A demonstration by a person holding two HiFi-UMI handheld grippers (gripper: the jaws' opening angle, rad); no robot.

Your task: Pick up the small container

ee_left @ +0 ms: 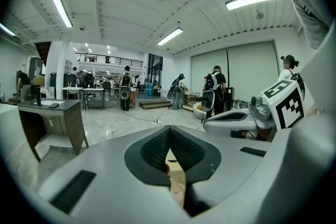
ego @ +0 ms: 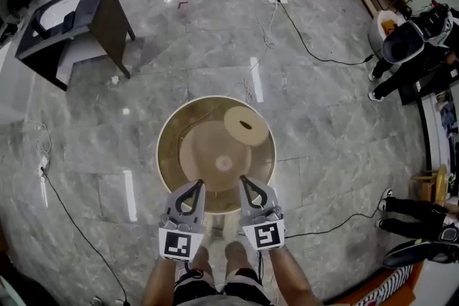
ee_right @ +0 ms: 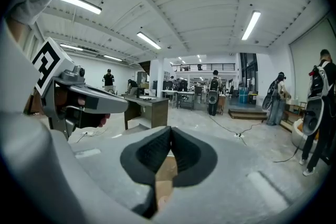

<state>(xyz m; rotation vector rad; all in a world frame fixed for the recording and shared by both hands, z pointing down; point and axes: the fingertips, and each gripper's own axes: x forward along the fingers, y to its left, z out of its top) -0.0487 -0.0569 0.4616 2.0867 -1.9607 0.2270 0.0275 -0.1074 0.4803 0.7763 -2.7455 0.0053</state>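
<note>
Both grippers, left point(ego: 196, 190) and right point(ego: 247, 185), you hold closed and empty at the round table's point(ego: 166, 154) near edge. The small container point(ego: 245, 125) sits beyond, untouched, so the jaws likely must open before any grasp.

The head camera looks steeply down on the round table point(ego: 163, 154), close below. Cameras on the left gripper point(ego: 195, 185) and right gripper point(ego: 242, 179) face almost level toward the far hall. All three views share the desk point(ego: 72, 25) at far left.

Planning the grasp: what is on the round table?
A small round container near the table's far-right rim. The left gripper and right gripper, both shut, hide part of the near edge.
</note>
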